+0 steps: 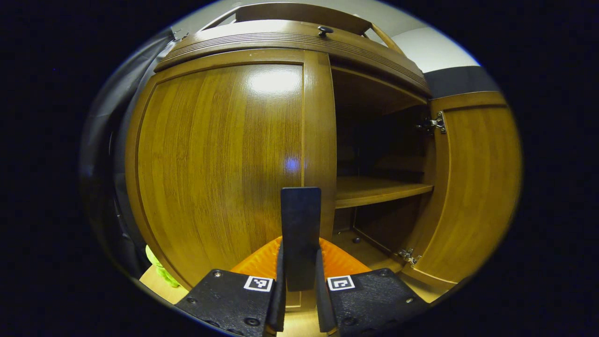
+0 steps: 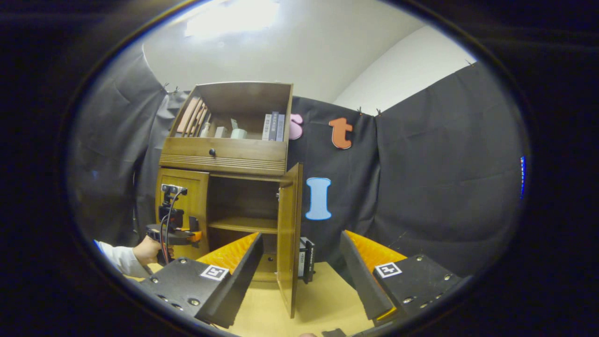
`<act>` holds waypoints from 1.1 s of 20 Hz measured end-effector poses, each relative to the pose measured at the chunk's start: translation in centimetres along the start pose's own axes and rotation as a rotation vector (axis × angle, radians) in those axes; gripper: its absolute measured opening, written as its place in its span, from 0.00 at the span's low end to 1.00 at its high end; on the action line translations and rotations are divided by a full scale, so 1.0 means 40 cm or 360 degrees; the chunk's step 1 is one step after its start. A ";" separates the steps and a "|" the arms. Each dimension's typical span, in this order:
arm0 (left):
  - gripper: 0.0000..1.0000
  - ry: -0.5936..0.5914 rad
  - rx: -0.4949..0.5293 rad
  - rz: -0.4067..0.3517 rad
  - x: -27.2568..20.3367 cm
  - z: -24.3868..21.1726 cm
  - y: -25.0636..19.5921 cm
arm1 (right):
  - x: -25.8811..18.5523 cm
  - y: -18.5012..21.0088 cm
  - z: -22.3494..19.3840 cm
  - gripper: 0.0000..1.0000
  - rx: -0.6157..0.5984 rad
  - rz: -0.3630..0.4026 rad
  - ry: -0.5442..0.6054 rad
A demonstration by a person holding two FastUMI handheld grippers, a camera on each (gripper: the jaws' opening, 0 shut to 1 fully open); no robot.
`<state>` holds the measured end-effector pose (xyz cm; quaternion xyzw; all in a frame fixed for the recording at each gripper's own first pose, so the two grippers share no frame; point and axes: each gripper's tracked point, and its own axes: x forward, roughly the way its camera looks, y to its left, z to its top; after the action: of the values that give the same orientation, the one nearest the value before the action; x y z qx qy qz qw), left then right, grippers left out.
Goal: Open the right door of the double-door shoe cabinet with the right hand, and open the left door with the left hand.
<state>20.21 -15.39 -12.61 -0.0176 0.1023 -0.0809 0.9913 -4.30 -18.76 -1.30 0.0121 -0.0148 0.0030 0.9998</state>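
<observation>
The wooden shoe cabinet (image 2: 224,161) stands against the cloth wall. Its left door (image 1: 220,159) is closed. My left gripper (image 1: 300,271) is right at that door, both fingers pressed on the dark flat handle (image 1: 300,210) at the door's inner edge. The right door (image 1: 472,187) is swung wide open, baring a shelf (image 1: 379,189) inside. In the right gripper view the open right door (image 2: 288,234) stands edge-on, and a hand holds the left gripper (image 2: 175,234) at the left door (image 2: 185,201). My right gripper (image 2: 302,238) is open, well back from the cabinet, holding nothing.
A drawer with a dark knob (image 2: 212,152) and an open shelf with books (image 2: 273,126) top the cabinet. A black boxy object (image 2: 306,260) sits on the light floor (image 2: 323,295) behind the open door. Something bright green (image 1: 159,269) lies by the cabinet's lower left.
</observation>
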 end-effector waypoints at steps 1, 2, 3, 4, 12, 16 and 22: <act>0.28 0.0000 0.0004 -0.0011 0.002 -0.001 -0.003 | 0.002 0.001 0.000 0.98 -0.0005 -0.0001 0.0004; 0.29 0.0002 0.0003 -0.0022 0.000 -0.001 -0.003 | 0.004 0.003 0.000 0.94 -0.0008 0.0001 0.0008; 0.29 0.0003 -0.0001 -0.0031 -0.001 0.000 -0.004 | 0.003 0.007 0.000 0.94 -0.0008 0.0005 0.0013; 0.28 0.0005 -0.0008 -0.0039 -0.001 -0.001 -0.006 | 0.002 0.014 -0.001 0.94 -0.0007 0.0010 0.0017; 0.28 0.0015 -0.0026 -0.0103 -0.007 0.008 -0.013 | 0.003 0.045 0.002 0.95 -0.0016 0.0038 0.0028; 0.29 0.0004 -0.0033 -0.0120 -0.011 0.012 -0.015 | 0.002 0.061 0.003 1.00 -0.0017 0.0054 0.0034; 0.28 -0.0026 -0.0035 -0.0144 -0.009 0.017 -0.016 | -0.003 0.079 0.019 0.98 0.0029 0.0062 0.0022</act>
<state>19.89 -15.95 -11.86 -0.0338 0.0940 -0.1242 0.9872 -4.45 -15.60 -0.47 0.0208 -0.0080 0.0227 0.9995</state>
